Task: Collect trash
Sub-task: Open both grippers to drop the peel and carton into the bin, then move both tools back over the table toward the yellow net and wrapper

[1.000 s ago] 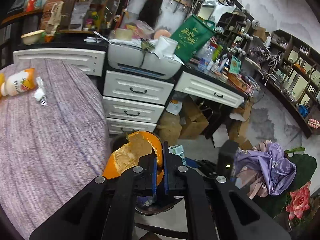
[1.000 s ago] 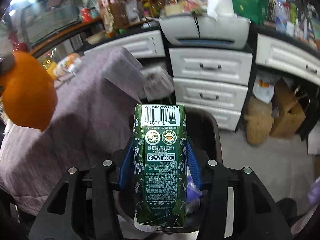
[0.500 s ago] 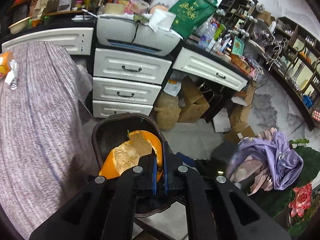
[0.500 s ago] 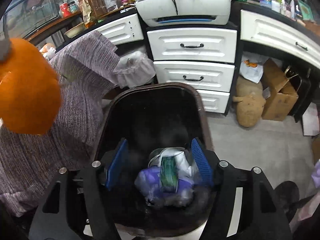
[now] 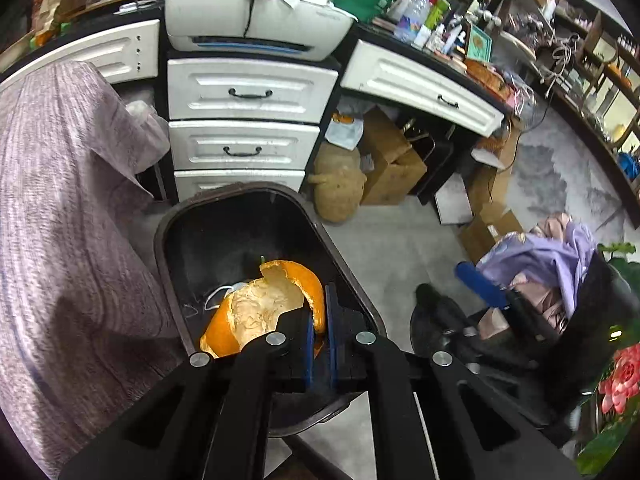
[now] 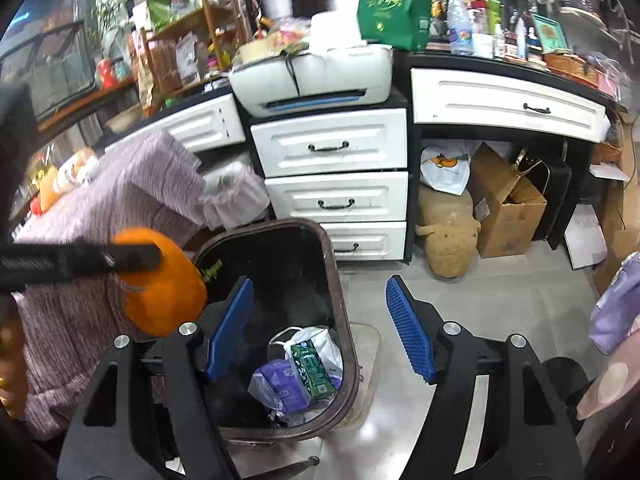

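While the left gripper (image 5: pixel 319 330) hangs over the dark trash bin (image 5: pixel 348 276), its blue pads pinch the rim of an orange peel (image 5: pixel 262 308); the purple tablecloth (image 5: pixel 60 220) drapes at the left, white drawers (image 5: pixel 244 116) stand beyond. Seen from the right wrist, the right gripper (image 6: pixel 320 328) has its fingers spread, just opened wider, nothing between them; a green carton (image 6: pixel 312 368) lies among bags at the bin's bottom; the peel hangs at the left, over the bin's near-left rim.
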Available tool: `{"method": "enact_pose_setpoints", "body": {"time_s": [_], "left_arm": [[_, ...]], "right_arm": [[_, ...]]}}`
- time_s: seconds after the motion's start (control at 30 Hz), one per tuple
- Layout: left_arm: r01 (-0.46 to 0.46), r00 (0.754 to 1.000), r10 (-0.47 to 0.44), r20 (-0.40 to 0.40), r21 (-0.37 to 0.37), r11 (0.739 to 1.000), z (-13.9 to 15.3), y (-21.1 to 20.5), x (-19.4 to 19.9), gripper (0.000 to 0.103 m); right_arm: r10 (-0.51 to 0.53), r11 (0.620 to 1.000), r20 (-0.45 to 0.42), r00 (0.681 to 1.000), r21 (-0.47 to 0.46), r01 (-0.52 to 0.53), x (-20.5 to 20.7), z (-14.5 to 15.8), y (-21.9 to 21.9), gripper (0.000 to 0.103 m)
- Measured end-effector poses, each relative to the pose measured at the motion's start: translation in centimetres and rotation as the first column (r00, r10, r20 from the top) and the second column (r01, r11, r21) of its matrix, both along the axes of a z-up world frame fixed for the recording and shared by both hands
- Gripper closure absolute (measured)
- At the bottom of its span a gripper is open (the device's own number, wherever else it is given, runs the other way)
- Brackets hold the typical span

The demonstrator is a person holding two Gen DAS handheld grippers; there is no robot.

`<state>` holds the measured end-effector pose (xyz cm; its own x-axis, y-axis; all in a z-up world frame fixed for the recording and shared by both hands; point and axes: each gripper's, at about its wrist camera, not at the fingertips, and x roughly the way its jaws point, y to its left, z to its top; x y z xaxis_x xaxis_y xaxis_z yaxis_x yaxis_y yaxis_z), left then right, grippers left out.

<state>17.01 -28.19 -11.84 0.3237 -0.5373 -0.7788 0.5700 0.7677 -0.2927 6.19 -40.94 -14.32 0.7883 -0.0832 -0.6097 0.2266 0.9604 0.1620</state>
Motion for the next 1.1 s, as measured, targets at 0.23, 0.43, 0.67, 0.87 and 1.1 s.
{"method": "enact_pose_setpoints", "body": {"time_s": [0.23,0.43,0.67,0.87,1.1], "left_arm": [[0.036,0.998,-0.034,-0.043,0.041,0.999,-1.9,-1.5,0.0,0.097],[0.059,0.990,-0.051,-0.133,0.060,0.996,-3.3,-2.0,0.1,0.079],[0.054,0.991,-0.048,-0.127,0.047,0.997,-2.9,-0.7,-0.8,0.045],[0.056,0.998,-0.053,-0.024,0.104,0.993,-0.9,-1.1,-1.5,0.021],[0.040,0.999,-0.040,-0.003,0.180,0.983,0.5,-1.2,-1.3,0.017]], "right_arm": [[-0.034,0.999,0.039,0.999,-0.006,0.035,-1.4,1.5,-0.3,0.034],[-0.062,0.998,0.064,0.996,-0.020,0.063,-2.0,2.5,-0.6,0.028],[-0.082,0.996,0.078,0.994,-0.018,0.084,-2.4,2.9,-0.7,0.023],[-0.095,0.995,0.082,0.992,-0.002,0.096,-2.6,3.2,-0.7,0.022],[-0.101,0.995,0.104,0.989,-0.006,0.102,-3.0,4.0,-0.5,0.015]]}}
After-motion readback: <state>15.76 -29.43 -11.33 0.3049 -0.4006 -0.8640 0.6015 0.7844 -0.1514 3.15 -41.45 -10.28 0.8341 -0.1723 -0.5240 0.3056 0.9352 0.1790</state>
